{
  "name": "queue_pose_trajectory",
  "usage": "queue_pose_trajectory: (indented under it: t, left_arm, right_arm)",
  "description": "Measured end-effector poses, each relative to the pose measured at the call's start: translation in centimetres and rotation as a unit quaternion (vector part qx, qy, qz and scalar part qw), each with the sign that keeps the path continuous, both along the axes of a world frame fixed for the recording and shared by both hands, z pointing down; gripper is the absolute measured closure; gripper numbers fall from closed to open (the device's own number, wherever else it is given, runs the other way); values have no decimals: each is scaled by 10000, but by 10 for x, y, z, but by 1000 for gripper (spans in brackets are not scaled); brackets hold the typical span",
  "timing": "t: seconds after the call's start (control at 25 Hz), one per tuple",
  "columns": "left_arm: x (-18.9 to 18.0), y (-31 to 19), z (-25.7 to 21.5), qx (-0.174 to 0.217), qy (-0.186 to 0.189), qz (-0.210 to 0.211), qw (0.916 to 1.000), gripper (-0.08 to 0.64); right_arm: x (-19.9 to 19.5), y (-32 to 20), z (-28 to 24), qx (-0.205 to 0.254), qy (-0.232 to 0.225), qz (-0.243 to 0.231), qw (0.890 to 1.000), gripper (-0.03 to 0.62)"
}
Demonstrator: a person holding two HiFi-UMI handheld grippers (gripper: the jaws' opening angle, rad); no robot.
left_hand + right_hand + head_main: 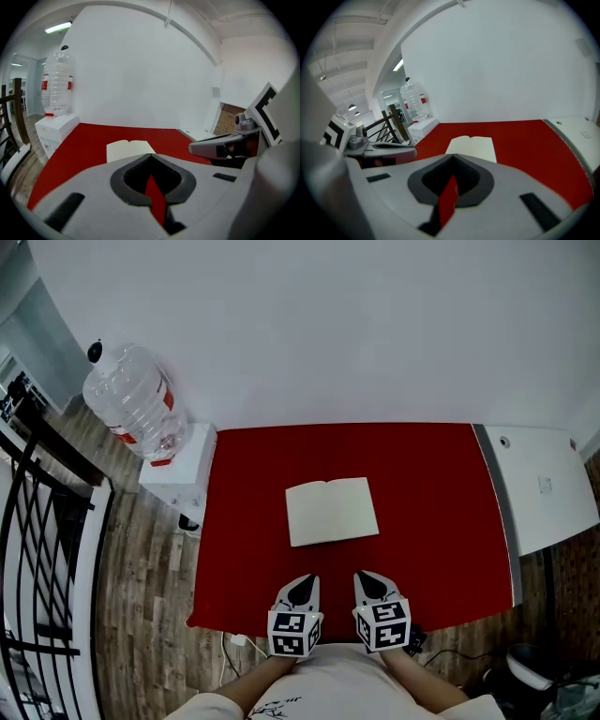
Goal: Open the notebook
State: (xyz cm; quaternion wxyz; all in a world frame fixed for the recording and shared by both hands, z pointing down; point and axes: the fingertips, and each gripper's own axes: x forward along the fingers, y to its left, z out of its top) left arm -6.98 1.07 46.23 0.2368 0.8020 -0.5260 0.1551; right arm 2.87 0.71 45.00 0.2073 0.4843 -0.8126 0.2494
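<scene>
The notebook [332,511] lies open and flat on the red table [431,521], cream pages up, near the middle. Both grippers hover side by side over the table's near edge, short of the notebook and apart from it. My left gripper [302,579] is shut with nothing between its jaws, and my right gripper [367,576] is shut and empty too. In the left gripper view the open notebook [129,149] lies just beyond the closed tips [151,154]. From the right gripper view the notebook [472,146] also sits ahead of the closed tips [453,156].
A large clear water bottle [131,404] stands on a white dispenser [183,465] at the table's left. A white table [539,484] adjoins the right side. A black railing [37,549] runs along the far left. Cables lie on the wooden floor.
</scene>
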Motion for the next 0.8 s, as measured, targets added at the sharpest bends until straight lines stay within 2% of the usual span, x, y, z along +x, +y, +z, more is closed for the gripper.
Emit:
queue_pose_trajectory:
  t: [0.4,0.8]
  left_arm:
    - [6,-2,-4,38,-55,20,10000,554]
    - [6,-4,-3,41,-45,-51,10000,554]
  right_arm:
    - [8,2,-5,23,-294,71,9995,586]
    - [4,1,-2,65,-148,-124,9998,588]
